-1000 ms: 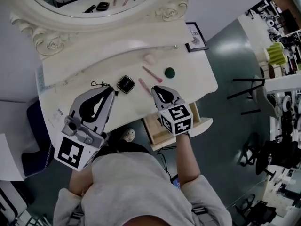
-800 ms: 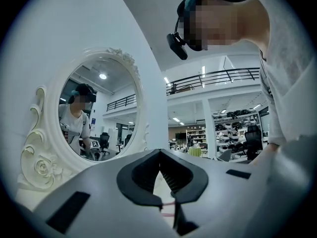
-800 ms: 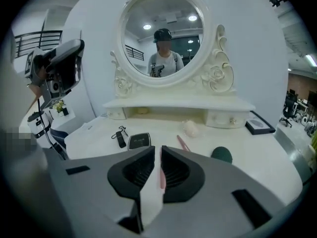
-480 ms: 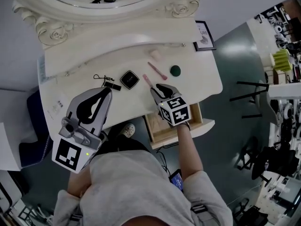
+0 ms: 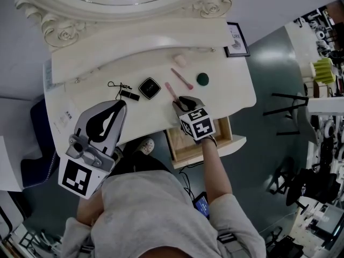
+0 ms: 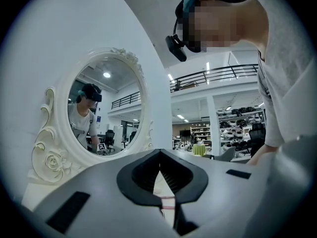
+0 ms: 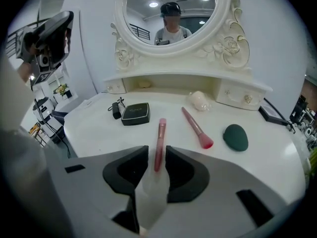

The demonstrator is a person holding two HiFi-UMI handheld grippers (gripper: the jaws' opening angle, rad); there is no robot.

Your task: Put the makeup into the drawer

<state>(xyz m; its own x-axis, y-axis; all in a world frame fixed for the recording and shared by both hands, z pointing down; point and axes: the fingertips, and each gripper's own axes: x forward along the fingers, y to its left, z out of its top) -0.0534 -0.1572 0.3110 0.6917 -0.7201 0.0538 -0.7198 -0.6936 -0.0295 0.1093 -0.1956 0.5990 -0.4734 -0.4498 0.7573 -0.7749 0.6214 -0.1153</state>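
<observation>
On the white vanity top (image 5: 107, 74) lie a pink lip tube (image 5: 171, 90) (image 7: 160, 135), a pink brush (image 5: 181, 78) (image 7: 196, 128), a green sponge (image 5: 202, 79) (image 7: 236, 137), a black compact (image 5: 149, 87) (image 7: 135, 113), a small black tube (image 5: 129, 94) (image 7: 117, 110) and a beige puff (image 5: 180, 61) (image 7: 199, 100). My right gripper (image 5: 180, 104) (image 7: 157, 157) is open, its jaws on either side of the lip tube's near end. My left gripper (image 5: 121, 105) (image 6: 159, 152) is shut and empty, raised off the table's front left. A wooden drawer (image 5: 177, 153) stands open below the right gripper.
An ornate oval mirror (image 5: 123, 4) (image 7: 173, 14) (image 6: 106, 110) rises behind the table over a raised shelf with small drawers (image 7: 237, 97). A framed card (image 5: 235, 39) leans at the back right. A dark stool (image 5: 40, 128) sits at the table's left. My shoe (image 5: 145, 145) shows underneath.
My right gripper has moved forward over the table, so its jaws now straddle the pink lip tube's near end. The left gripper has barely moved.
</observation>
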